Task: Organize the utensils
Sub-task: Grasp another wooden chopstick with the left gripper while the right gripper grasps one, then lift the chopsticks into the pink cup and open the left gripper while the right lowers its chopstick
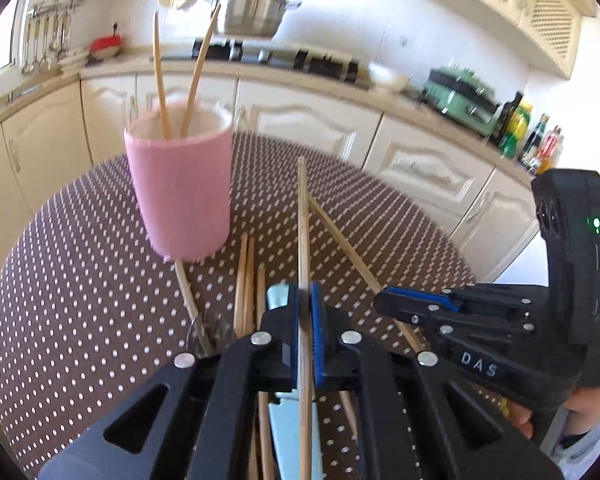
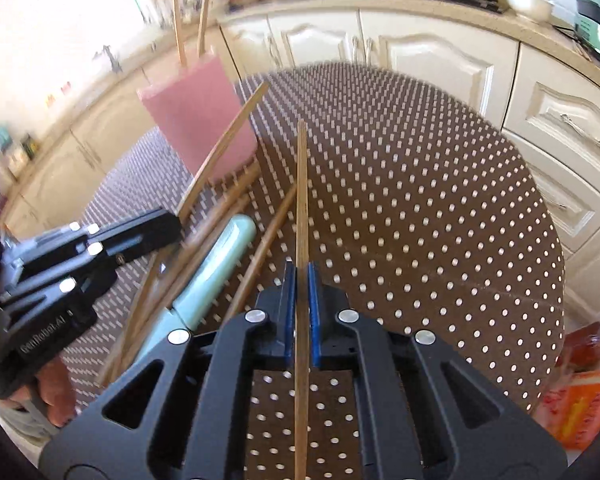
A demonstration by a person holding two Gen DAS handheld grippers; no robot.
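Both grippers, left [image 1: 305, 312] and right [image 2: 301, 292], clamp a chopstick [image 1: 302, 216] [image 2: 301, 184] each, tips forward; cup [image 1: 180, 188] upper left, nearer left.

Wide bare stretch of dotted table [image 2: 440, 208] ahead and to the right, open for passing. To the left, blocked: pink cup [image 1: 180, 192] standing upright with two chopsticks [image 1: 160, 80] jutting above its rim. Just beside its base, loose chopsticks [image 1: 246, 280] and a pale green knife [image 2: 216, 264] cluttering the table. Cupboards [image 2: 420, 56] beyond the far edge.
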